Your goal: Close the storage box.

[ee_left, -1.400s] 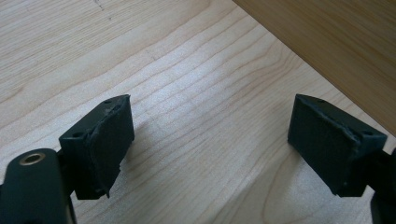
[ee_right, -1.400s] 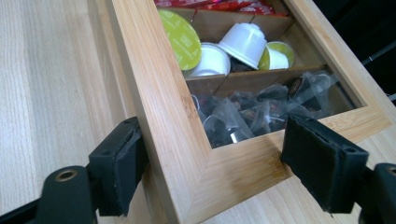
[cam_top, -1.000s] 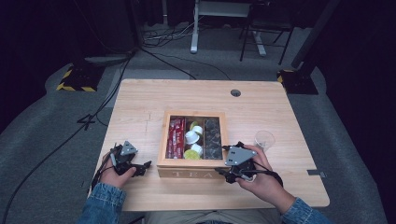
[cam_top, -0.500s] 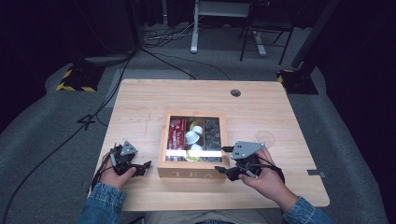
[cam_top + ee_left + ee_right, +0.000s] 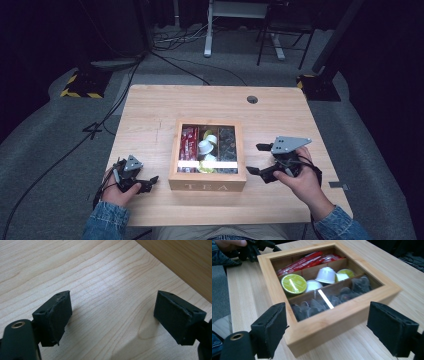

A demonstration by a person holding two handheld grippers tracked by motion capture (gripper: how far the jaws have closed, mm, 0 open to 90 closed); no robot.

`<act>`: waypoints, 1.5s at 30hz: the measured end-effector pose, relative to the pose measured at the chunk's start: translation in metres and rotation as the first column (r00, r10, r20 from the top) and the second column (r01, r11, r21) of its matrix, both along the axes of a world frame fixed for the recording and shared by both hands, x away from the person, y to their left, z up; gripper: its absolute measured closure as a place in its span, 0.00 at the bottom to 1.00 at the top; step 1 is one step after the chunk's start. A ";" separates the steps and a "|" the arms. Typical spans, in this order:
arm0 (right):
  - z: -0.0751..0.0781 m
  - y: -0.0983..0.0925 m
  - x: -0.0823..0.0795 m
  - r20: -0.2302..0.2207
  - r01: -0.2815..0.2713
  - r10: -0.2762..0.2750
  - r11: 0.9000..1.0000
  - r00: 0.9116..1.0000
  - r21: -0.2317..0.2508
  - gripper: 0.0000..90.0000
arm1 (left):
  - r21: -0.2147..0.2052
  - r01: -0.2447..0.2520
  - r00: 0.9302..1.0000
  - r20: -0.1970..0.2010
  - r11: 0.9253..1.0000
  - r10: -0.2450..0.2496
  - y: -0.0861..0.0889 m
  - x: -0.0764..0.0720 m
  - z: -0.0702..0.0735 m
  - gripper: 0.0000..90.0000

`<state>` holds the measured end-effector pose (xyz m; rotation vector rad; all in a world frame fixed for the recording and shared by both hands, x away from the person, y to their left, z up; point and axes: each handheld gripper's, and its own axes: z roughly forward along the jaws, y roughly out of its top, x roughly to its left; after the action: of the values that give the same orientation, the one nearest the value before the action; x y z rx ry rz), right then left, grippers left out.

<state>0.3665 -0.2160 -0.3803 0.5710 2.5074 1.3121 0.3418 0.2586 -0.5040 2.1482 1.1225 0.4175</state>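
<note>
Tea box (image 5: 185, 262) cut off by the left gripper view's top-right corner, just a bare wood wall. Right gripper view: dark sachets (image 5: 329, 301) blurred under lid glare, contents unreadable; red packets (image 5: 309, 261) partly hidden behind the frame. High view: capsules (image 5: 206, 146) too small to count

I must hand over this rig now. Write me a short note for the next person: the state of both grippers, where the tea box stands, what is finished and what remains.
Left gripper: jaws open, nothing between them, low over the table left of the tea box.
Right gripper: jaws have just been opening, now wide, nothing between them, just right of the box and apart from it.
Box: mid-table, glass-window lid down. Inside: red packets in one compartment, capsules in the middle one, dark tea bags in the third.
Done: lid is closed, box released.
Left: probably nothing beyond drawing both hands back; check that the lid sits flush.
</note>
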 end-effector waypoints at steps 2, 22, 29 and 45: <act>0.003 -0.009 0.002 -0.003 0.022 -0.022 1.000 1.000 0.010 0.17 | 0.001 0.000 1.000 0.005 1.000 0.000 0.000 0.000 0.000 0.17; -0.004 -0.110 0.015 -0.063 0.309 -0.311 0.950 0.948 -0.039 0.17 | 0.014 0.038 0.999 -0.012 0.999 -0.038 0.004 0.012 -0.001 0.07; -0.017 -0.141 0.020 -0.099 0.391 -0.397 0.917 0.912 -0.077 0.17 | 0.023 0.045 0.999 -0.020 0.999 -0.045 0.004 0.015 -0.001 0.03; -0.070 -0.180 0.032 -0.186 0.503 -0.527 0.849 0.829 -0.162 0.17 | 0.024 0.044 0.999 -0.029 0.999 -0.043 0.004 0.017 -0.001 0.00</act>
<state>0.3990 -0.3963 -0.4498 1.3275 2.3130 0.9403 0.3588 0.2626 -0.5053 2.2023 1.0895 0.3848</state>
